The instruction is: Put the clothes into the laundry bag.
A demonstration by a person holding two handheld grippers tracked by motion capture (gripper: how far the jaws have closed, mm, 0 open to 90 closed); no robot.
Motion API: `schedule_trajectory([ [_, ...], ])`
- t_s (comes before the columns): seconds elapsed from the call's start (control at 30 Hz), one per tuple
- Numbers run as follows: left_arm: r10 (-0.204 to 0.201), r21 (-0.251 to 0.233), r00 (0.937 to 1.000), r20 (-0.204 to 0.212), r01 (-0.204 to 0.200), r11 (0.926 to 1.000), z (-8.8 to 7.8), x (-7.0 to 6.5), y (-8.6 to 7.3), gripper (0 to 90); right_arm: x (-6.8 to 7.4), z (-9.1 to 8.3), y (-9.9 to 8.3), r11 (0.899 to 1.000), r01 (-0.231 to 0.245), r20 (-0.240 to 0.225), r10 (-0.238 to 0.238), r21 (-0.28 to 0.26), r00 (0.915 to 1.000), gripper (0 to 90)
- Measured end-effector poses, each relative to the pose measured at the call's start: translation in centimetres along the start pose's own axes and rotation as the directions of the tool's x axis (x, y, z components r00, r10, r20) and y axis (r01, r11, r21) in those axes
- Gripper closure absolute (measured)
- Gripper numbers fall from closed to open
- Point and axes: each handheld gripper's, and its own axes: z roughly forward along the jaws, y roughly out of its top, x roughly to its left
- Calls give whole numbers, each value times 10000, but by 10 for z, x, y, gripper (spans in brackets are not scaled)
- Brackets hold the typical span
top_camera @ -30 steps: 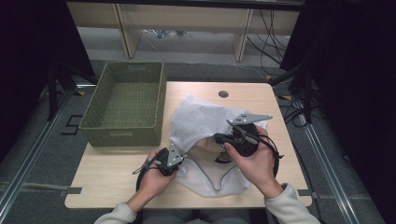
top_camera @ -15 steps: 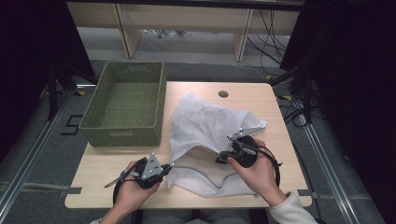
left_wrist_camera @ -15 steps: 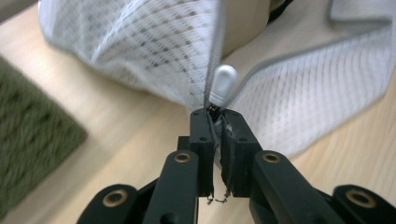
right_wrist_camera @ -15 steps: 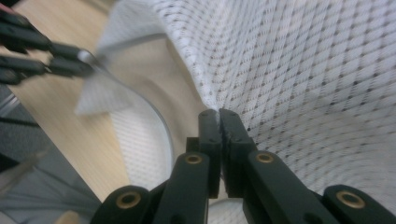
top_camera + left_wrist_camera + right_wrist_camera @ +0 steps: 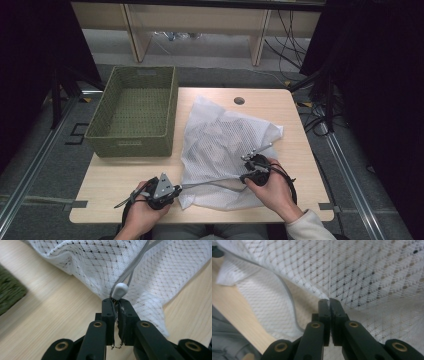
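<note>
pale wooden table (image 5: 125,175) carries white mesh bag (image 5: 225,145); left gripper (image 5: 117,302) pinches its grey cord (image 5: 130,272), right gripper (image 5: 329,301) clamps mesh; woven green basket (image 5: 100,135).

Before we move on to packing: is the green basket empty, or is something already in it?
Empty. The high view shows the basket's bare woven bottom with nothing in it; the white mesh bag lies spread on the table beside it.

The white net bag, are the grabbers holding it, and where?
Yes. The left gripper pinches the grey drawstring just below its toggle; the right gripper pinches the mesh bag by its fabric.
</note>
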Motion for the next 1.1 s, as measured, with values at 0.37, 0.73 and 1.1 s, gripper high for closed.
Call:
schedule_trajectory([
  [0.37, 247, 377, 9996, -103, -243, 9990, 7, -7, 5, 832, -14, 6, -13, 9988, -272, -44, 274, 401, 9996, 894],
  [0.73, 22, 247, 9999, 104, -24, 9997, 3, -6, 2, 736, -2, 3, -10, 9991, -302, -215, 308, 295, 9993, 841],
  [1.1, -24, 131, 10000, 13, 24, 9999, -13, -4, 3, 542, 16, -30, 3, 9926, -244, -695, 162, -1187, 9974, 774],
])
